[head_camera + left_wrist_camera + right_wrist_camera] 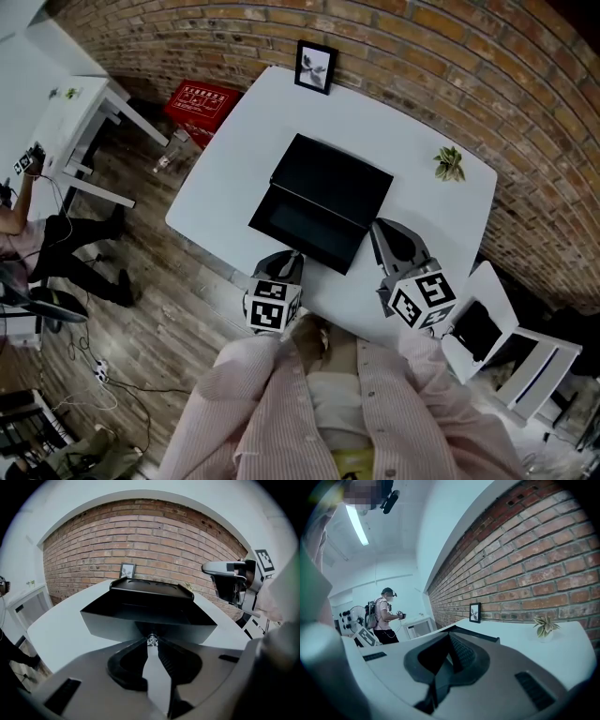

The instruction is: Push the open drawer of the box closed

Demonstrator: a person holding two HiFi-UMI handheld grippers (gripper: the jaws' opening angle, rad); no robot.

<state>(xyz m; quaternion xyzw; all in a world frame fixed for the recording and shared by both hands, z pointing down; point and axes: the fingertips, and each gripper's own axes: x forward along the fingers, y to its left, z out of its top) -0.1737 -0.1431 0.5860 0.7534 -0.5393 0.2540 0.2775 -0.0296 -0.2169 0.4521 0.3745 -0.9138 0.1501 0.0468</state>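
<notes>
Head view: one white table (422, 206) against a brick wall (450, 56), over a wood floor (178, 309). One black box (333, 183) sits mid-table with its drawer (305, 225) pulled out, plus one framed picture (316, 67) and one plant (450, 164). Now the left gripper (296, 255) pinches the drawer knob (152, 641). The right gripper (377, 227) is closed and empty beside the box.

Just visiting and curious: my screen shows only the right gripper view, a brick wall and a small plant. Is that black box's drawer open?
Observer: Yes; the head view shows the drawer pulled out of the black box.
Operator: Where's the other claw?
Observer: The left claw is at the drawer's front, its tips closed on a small shiny knob.
Operator: Anything else around?
Observer: A red crate stands on the wooden floor, left of the white table.
</notes>
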